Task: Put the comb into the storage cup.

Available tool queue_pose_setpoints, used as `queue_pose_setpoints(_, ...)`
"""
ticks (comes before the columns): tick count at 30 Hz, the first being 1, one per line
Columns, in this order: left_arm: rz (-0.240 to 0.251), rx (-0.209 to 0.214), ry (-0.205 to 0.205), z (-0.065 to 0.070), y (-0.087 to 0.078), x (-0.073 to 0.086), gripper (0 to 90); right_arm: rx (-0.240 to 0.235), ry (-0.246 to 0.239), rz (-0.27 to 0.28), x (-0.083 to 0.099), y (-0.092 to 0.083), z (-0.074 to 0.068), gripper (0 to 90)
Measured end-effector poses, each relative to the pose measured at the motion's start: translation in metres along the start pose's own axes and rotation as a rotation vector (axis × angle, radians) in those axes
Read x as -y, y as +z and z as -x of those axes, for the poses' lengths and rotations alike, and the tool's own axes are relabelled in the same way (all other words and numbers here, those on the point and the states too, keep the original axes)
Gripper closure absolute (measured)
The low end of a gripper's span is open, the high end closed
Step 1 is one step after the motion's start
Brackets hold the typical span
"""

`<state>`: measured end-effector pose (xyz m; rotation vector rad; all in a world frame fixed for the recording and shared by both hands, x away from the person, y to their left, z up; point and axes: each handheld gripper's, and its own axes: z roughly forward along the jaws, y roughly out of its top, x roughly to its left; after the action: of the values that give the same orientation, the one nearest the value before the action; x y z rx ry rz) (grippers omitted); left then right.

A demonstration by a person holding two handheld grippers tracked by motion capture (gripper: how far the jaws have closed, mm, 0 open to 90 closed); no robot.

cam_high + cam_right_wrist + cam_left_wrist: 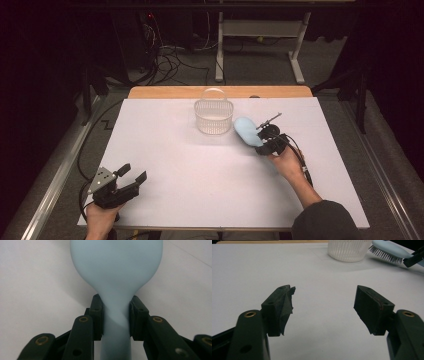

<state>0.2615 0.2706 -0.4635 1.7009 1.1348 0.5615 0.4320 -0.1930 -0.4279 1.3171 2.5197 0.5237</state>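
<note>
Pale blue brush [116,272], unlabelled, neck clamped in right gripper [116,317]; left gripper [324,305] wide, empty.

Basket [213,117] stood at 12 o'clock, brush [247,131] just beside at 1; table [200,175] centre and 9 o'clock side open.

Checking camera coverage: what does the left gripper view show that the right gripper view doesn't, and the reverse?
Left gripper view alone: the white basket, the brush's bristles, and the left gripper open with nothing between its jaws. Right gripper view alone: the right gripper shut on the brush's narrow neck, pads pressing both sides. Both: the pale blue brush and the white table.
</note>
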Motion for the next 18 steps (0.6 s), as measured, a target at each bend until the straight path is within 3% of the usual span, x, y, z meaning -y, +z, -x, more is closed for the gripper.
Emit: queue_pose_setpoints(18,-0.005,-0.001,0.001,0.001,0.001,0.0,31.5,-0.034,-0.005,0.089,0.019,-0.031,0.005,70.4)
